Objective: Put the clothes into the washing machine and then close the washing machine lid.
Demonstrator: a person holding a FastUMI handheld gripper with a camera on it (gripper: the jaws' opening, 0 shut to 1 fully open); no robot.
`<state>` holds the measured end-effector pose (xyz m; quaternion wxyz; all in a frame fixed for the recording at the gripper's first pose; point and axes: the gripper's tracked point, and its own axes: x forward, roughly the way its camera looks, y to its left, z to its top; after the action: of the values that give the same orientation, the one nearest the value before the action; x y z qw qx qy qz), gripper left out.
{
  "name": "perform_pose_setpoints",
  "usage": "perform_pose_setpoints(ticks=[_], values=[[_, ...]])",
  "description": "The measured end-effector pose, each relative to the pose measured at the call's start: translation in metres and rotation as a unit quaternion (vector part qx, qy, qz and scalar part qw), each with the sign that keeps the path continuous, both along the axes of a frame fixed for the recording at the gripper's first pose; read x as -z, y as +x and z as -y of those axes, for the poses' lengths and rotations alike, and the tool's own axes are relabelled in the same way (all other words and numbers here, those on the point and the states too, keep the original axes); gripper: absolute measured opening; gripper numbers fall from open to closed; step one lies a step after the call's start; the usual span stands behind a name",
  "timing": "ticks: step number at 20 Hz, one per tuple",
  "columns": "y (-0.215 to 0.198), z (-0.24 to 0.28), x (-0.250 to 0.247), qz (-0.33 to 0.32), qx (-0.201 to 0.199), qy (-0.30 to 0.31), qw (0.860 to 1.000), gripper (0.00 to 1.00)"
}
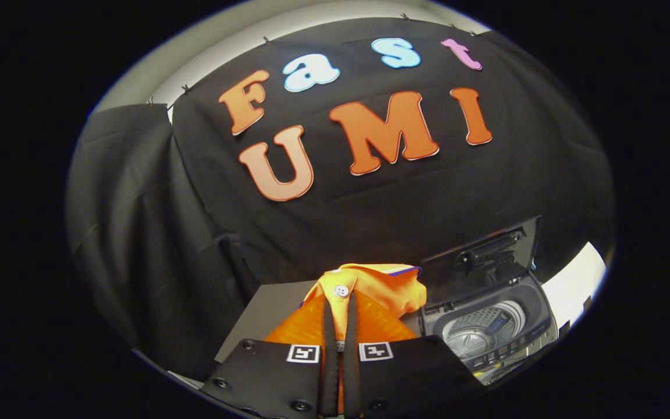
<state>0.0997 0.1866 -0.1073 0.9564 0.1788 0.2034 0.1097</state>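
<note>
Black cloth hangs as the booth's wall [137,233] across the back and down the side, with a pale strip of ceiling above it; below it I see a grey tabletop [268,308] running out ahead of my fingers, and a bright white surface [573,285] beyond the machine.

My gripper [341,308] has its two black fingers [328,326] drawn close together, almost parallel, with a narrow fold of the orange polo shirt [387,291] pinched between them; both fingers press on the cloth, so I read the tongs as clamped on the garment. The fingertips reach up to the shirt's placket, just below a white button [341,290]; the collar, edged with a thin blue line, lies just beyond the tips. The rest of the shirt spreads out to either side of the fingers and down behind the gripper's black body, where two square markers [303,353] sit at the finger roots; whether the shirt hangs free or rests on the tabletop I cannot tell.

The washing machine [489,331] stands just beside the shirt; its dark lid [486,262] is raised and tilted back toward the wall; the drum [477,337] is open to view, metal and ribbed inside, and the shirt is outside it.
</note>
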Motion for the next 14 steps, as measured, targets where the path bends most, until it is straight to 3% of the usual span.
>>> perform_pose_setpoints(ticks=[7, 14], values=[[-0.008, 0.143, 0.002, 0.003, 0.015, 0.007, 1.000, 0.11], [0.019, 0.217, 0.095, -0.059, 0.017, 0.014, 0.998, 0.11]])
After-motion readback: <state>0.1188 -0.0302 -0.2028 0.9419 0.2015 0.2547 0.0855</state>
